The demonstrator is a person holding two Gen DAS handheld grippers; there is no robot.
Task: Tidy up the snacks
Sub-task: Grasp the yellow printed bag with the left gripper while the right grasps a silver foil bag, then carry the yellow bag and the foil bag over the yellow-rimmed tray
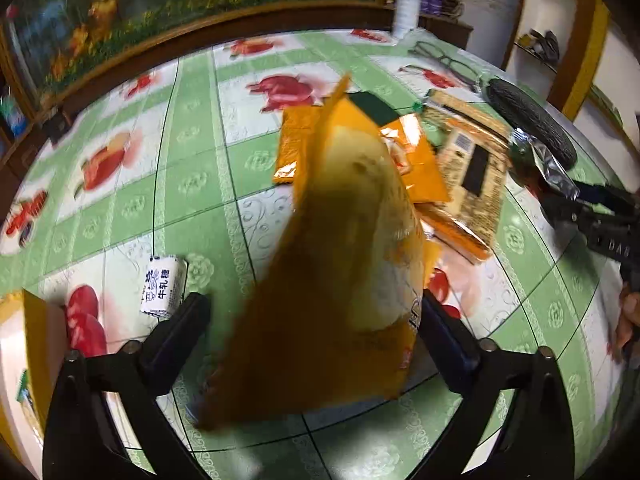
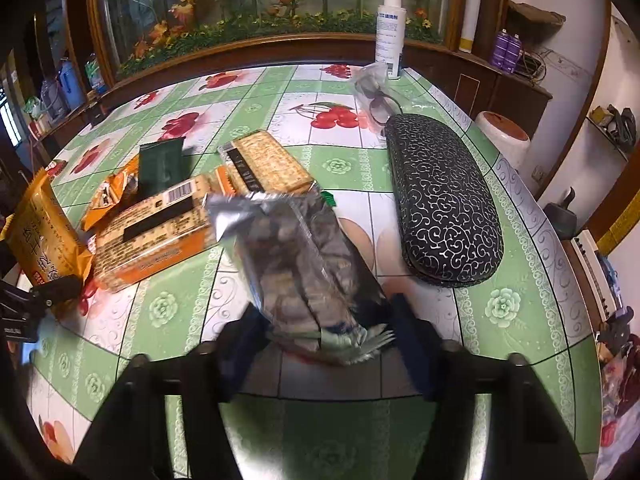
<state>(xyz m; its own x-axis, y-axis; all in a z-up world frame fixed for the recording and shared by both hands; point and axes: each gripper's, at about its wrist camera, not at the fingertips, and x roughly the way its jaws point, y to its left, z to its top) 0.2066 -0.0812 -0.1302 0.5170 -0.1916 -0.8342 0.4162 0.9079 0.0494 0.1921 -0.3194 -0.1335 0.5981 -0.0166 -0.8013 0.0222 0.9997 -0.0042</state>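
An orange snack bag [image 1: 332,248] stands tilted and blurred between the fingers of my left gripper [image 1: 314,304]. The right finger lies beside the bag and a gap shows at the left finger, so the gripper is open. In the right wrist view the same bag [image 2: 40,236] stands at the far left by a left finger [image 2: 56,288]. My right gripper [image 2: 325,316] is shut on the lower end of a silver foil snack packet [image 2: 296,264], which points away over the table. Beyond it lie cracker packs [image 2: 160,224], orange bags [image 2: 108,196] and a dark green packet [image 2: 160,168].
A black patterned glasses case [image 2: 444,204] lies to the right, with glasses [image 2: 376,96] and a white spray bottle [image 2: 390,28] behind it. A small white candy pack [image 1: 164,288] and an orange box [image 1: 36,340] sit at the left. The table edge [image 2: 568,240] curves on the right.
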